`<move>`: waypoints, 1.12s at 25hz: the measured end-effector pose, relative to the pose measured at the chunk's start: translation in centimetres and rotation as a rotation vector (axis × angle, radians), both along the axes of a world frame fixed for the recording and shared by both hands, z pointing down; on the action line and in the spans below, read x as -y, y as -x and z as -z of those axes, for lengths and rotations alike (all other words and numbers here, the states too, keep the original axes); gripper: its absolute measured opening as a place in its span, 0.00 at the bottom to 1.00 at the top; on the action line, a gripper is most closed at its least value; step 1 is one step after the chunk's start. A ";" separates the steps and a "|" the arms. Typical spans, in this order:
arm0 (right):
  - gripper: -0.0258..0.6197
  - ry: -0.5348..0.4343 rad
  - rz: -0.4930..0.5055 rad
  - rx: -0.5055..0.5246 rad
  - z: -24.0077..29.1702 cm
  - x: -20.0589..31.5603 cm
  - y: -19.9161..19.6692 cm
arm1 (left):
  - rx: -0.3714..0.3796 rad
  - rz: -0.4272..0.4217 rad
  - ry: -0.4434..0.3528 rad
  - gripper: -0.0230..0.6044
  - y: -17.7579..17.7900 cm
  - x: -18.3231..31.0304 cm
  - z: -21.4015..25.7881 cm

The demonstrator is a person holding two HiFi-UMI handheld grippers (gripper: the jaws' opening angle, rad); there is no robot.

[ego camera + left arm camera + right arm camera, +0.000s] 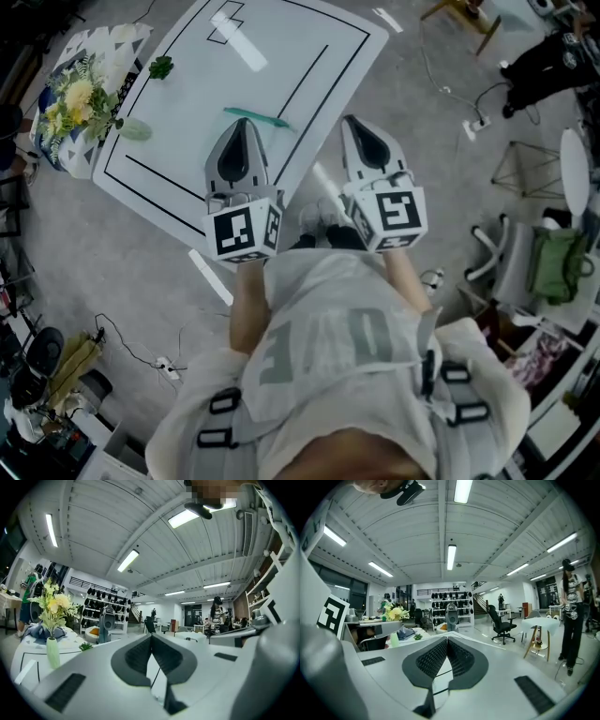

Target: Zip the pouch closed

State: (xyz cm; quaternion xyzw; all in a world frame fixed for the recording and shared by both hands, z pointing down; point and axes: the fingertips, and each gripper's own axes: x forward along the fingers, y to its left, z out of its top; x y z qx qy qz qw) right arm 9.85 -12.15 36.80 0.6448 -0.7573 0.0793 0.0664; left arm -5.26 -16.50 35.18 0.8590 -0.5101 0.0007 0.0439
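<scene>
A flat teal pouch [258, 117] lies on the white table [187, 112] marked with black lines. In the head view my left gripper [242, 123] is shut and empty, and its tip overlaps the pouch's near left end; I cannot tell its height above the pouch. My right gripper [353, 120] is also shut and empty, to the right of the pouch by the table's right edge. The left gripper view shows my left gripper [151, 636] with jaws closed tip to tip, pointing level across the room. My right gripper [447, 640] is likewise closed in its own view. Neither gripper view shows the pouch.
A green vase [134, 129] with yellow flowers [75, 98] stands at the table's left edge over a patterned cloth, also seen as a vase [52, 652]. A small green plant [161, 67] sits farther back. Chairs, cables and a person [569, 611] surround the table.
</scene>
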 end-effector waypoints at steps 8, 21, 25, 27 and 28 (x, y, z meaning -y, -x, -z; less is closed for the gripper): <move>0.05 -0.021 0.035 0.041 -0.6 2.0 -1.2 | -0.007 0.064 0.006 0.05 0.2 1.5 0.1; 0.50 0.069 0.233 0.102 -2.3 3.6 2.1 | -0.023 0.076 0.008 0.05 0.3 2.2 0.7; 0.52 0.145 0.302 0.112 -4.9 3.7 3.8 | -0.018 0.092 0.008 0.05 0.5 2.0 0.7; 0.52 0.177 0.330 0.062 -6.4 3.9 4.6 | -0.020 0.102 0.012 0.05 0.8 1.9 0.6; 0.52 0.192 0.345 0.028 -7.2 4.0 5.0 | -0.020 0.105 0.013 0.05 0.9 1.8 0.5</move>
